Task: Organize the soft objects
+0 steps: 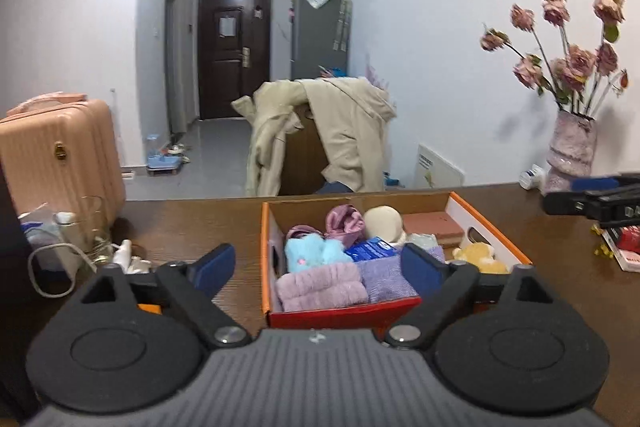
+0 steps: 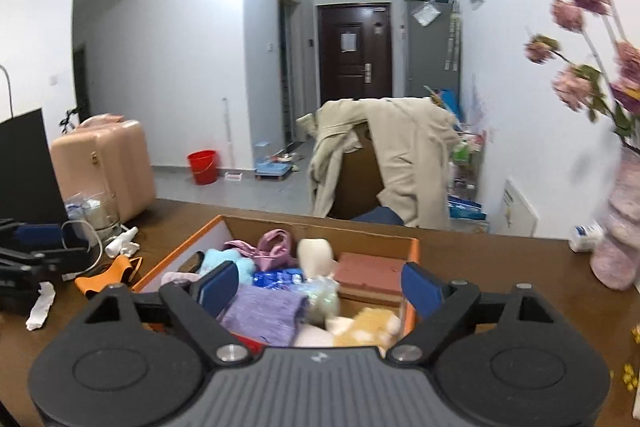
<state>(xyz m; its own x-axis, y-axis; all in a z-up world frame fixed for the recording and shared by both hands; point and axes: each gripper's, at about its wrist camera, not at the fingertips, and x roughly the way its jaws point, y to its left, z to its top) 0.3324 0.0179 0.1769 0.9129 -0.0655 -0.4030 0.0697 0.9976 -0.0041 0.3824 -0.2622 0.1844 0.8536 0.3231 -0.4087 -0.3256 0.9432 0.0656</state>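
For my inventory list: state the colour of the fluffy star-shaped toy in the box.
Light blue toy; clearest in left wrist view.

Our left gripper (image 1: 318, 267): wide open, holding nothing.
Box (image 1: 344, 315): we see soft toys and towels inside.

The cardboard box (image 1: 394, 303) stood open-topped at frame centre, packed with soft items; little free room remained inside. Bare table (image 1: 192, 223) lay left of it. Clutter around a glass jar (image 1: 90, 227) blocked the far left; a vase (image 1: 570, 151) stood upper right.
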